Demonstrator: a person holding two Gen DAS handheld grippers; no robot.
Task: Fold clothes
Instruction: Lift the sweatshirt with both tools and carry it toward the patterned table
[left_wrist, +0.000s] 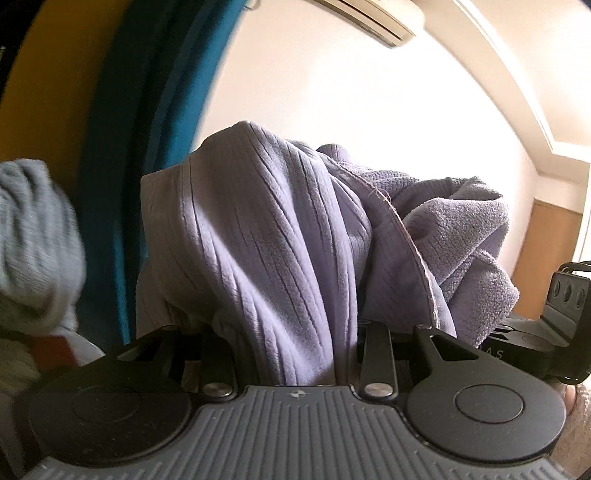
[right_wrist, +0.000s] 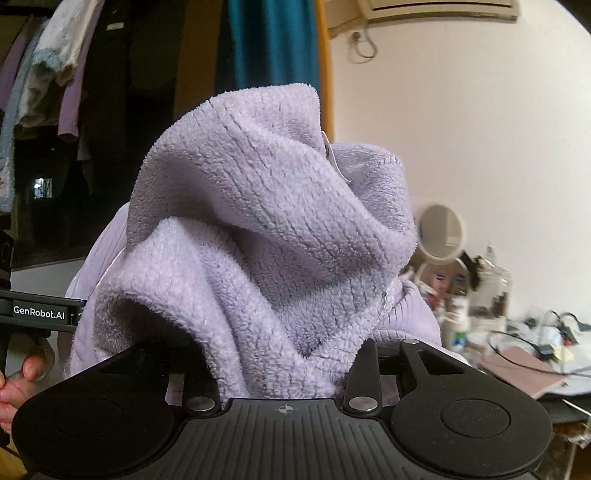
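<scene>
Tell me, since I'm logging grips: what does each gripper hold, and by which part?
Both hold the lilac fleece garment: left gripper and right gripper each pinch a bunched fold; which part cannot be told.

Bunched lavender fleece garment (right_wrist: 269, 236) fills the space ahead of both grippers, with bare wall (right_wrist: 461, 122) open beyond and a cluttered table (right_wrist: 524, 354) low at right.

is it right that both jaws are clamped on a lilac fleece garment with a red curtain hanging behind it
Not quite: the curtain is teal, not red, as the right wrist view shows. The rest holds: the left gripper and the right gripper each have their jaws closed on the lilac fleece garment.
</scene>
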